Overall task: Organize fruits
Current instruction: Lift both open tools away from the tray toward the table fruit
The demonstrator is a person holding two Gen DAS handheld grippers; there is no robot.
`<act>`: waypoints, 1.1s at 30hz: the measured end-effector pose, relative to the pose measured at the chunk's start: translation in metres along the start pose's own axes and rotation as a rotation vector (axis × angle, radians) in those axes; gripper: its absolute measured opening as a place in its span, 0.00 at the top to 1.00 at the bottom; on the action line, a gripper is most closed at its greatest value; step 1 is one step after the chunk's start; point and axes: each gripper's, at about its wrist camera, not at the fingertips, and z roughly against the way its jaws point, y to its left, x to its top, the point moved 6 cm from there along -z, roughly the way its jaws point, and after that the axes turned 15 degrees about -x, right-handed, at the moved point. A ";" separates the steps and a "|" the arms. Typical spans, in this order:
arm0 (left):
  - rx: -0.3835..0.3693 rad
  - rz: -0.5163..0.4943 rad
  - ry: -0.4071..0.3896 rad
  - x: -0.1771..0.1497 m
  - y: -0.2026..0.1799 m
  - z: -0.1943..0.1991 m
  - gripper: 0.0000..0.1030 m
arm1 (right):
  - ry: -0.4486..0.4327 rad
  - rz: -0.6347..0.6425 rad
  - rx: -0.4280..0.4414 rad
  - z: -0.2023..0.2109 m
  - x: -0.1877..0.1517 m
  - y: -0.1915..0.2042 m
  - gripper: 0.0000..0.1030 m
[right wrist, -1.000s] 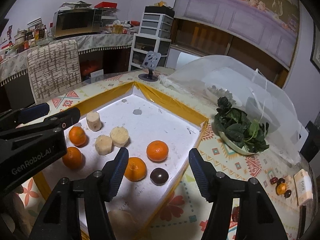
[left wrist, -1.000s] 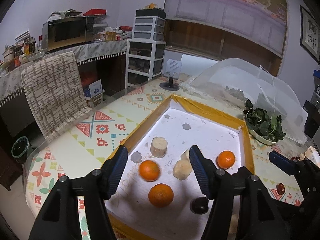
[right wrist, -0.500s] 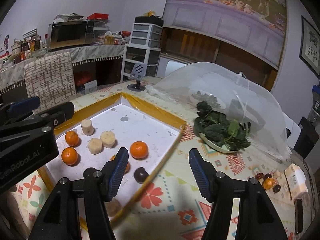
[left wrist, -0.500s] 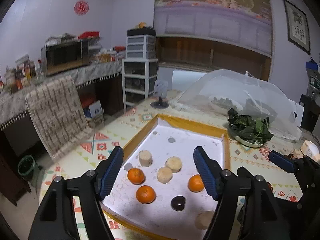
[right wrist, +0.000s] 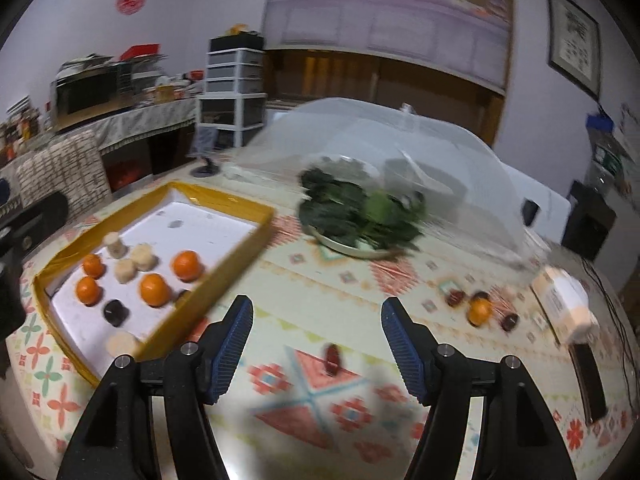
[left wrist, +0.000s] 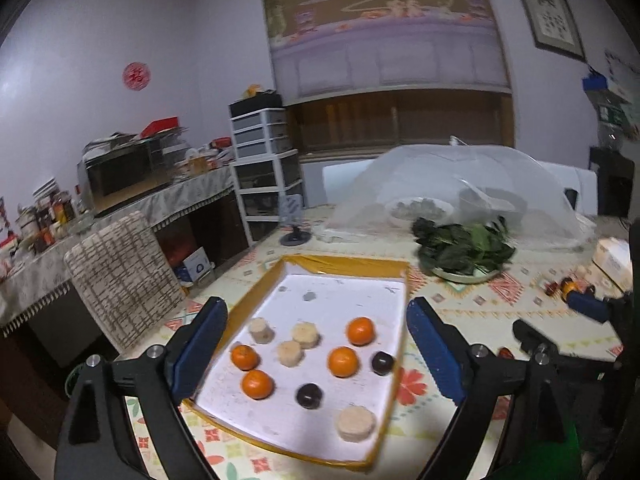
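A white tray with a yellow rim holds several oranges, pale banana chunks and two dark round fruits. My left gripper is open and empty, raised above the tray's near end. My right gripper is open and empty over the patterned tablecloth to the right of the tray. A red date lies on the cloth between its fingers. A small orange and dark fruits lie at the far right.
A plate of leafy greens stands beside a clear mesh food cover. A white box and a dark remote lie at the right edge. A chair stands left of the table.
Both grippers have pulled back and up from the tray. The right gripper has swung right, off the tray and over the tablecloth. Both stay open and empty.
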 end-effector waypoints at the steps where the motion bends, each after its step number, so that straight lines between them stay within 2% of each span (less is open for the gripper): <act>1: -0.004 -0.011 0.002 0.000 -0.007 0.000 0.12 | 0.007 -0.014 -0.009 -0.001 -0.003 -0.011 0.31; 10: -0.048 -0.086 0.015 0.001 -0.058 -0.001 0.12 | 0.048 -0.088 -0.057 -0.012 -0.023 -0.076 0.28; 23: -0.132 -0.140 0.107 -0.010 -0.112 -0.035 0.12 | 0.116 -0.146 -0.108 -0.041 -0.046 -0.141 0.27; 28: -0.187 -0.048 0.180 -0.013 -0.100 -0.062 0.12 | 0.182 -0.200 -0.139 -0.062 -0.058 -0.192 0.27; 31: -0.290 0.091 0.240 -0.016 -0.085 -0.085 0.12 | 0.235 -0.269 -0.132 -0.076 -0.065 -0.228 0.27; 33: -0.329 0.147 0.275 -0.021 -0.082 -0.097 0.12 | 0.260 -0.308 -0.111 -0.084 -0.068 -0.244 0.27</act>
